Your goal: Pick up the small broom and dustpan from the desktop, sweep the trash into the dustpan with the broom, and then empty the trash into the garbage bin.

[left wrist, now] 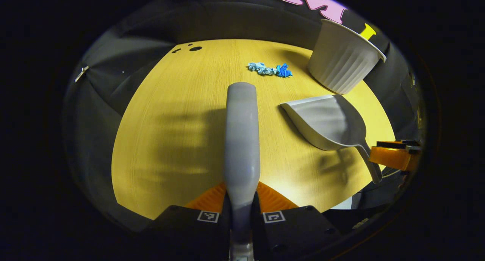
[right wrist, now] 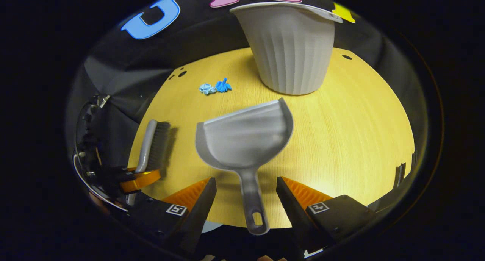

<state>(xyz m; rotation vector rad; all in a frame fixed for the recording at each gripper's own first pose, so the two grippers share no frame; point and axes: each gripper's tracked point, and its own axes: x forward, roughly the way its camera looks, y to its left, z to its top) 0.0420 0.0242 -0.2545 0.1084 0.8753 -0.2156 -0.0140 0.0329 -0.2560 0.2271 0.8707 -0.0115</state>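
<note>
Near edge of the desk (right wrist: 360, 139): I have the dustpan (right wrist: 246, 139) lying flat here, its handle running back toward me between my right gripper's (right wrist: 246, 189) spread fingers, neither one touching it.
Dustpan handling: it looks to me like thin moulded plastic, light and stiff, likely slick; I'd take the narrow handle midway, ahead of the hanging hole, so the scoop doesn't swing.
Broom (left wrist: 242, 139): its handle is pinched in my left gripper (left wrist: 242, 194), both fingers pressing on it low down; light and rigid by the look, bristles soft.
Left pose: I see it held level over the near-left part of the desk, the broom pointing toward the far edge.
Right pose: low at the near edge, lined up with the dustpan handle, mouth wide.
Trash (left wrist: 269, 69): small blue crumpled scraps near the far edge, well apart from the dustpan.
Garbage bin (right wrist: 291, 49): ribbed, upright at the far edge, just right of the trash.
</note>
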